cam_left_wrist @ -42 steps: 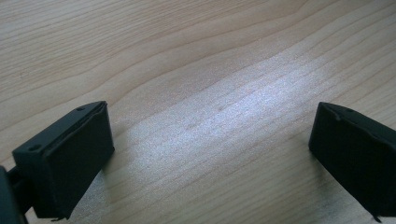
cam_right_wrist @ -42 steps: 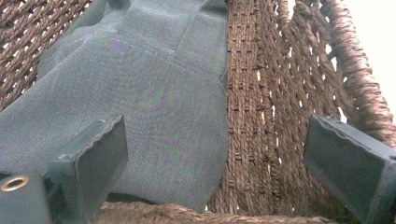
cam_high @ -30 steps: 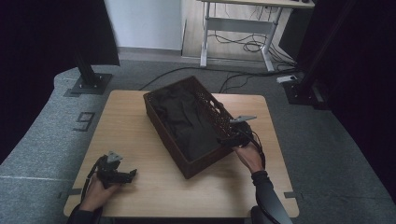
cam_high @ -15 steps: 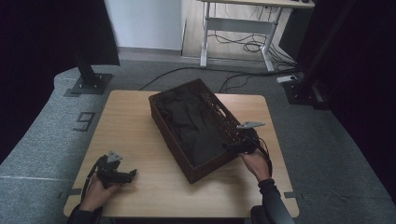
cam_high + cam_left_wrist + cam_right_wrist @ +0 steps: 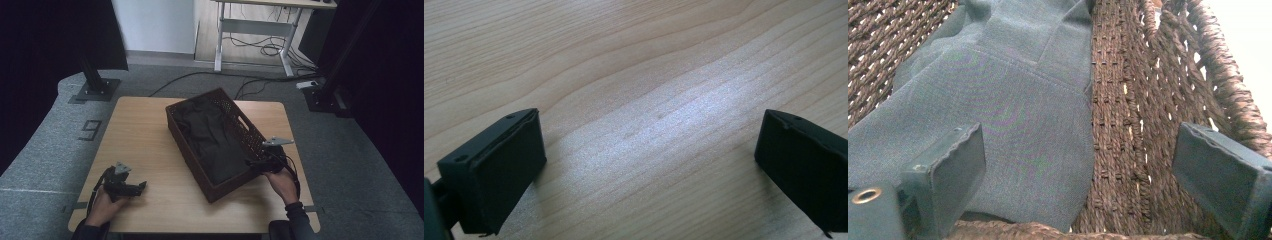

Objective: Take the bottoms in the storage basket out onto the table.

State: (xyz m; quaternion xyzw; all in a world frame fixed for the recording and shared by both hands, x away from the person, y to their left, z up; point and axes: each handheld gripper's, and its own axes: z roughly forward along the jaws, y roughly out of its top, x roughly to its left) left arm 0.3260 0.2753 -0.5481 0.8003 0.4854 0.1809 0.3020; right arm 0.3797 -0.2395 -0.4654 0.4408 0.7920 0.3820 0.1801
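My right fingers [image 5: 1220, 180] stood wide apart with nothing between them, the right gripper [image 5: 1078, 175] poking over the near end of the basket [image 5: 227, 190], one finger above the cloth [image 5: 1013, 115], the other by the woven side wall. Left gripper [image 5: 649, 175] was just as wide open and empty, hovering over bare table [image 5: 150, 135] near my corner, well apart from the basket. The cloth lay folded inside the basket, dark, filling most of the floor and riding up against the wall. I judged it soft and light, limp, not slippery, not fragile; it would sag and unfold once lifted. The best hold looked like the thick folded edge near the seam, pinched through all layers. The basket seemed stiff and light and could slide on the wood if the cloth snagged the weave.
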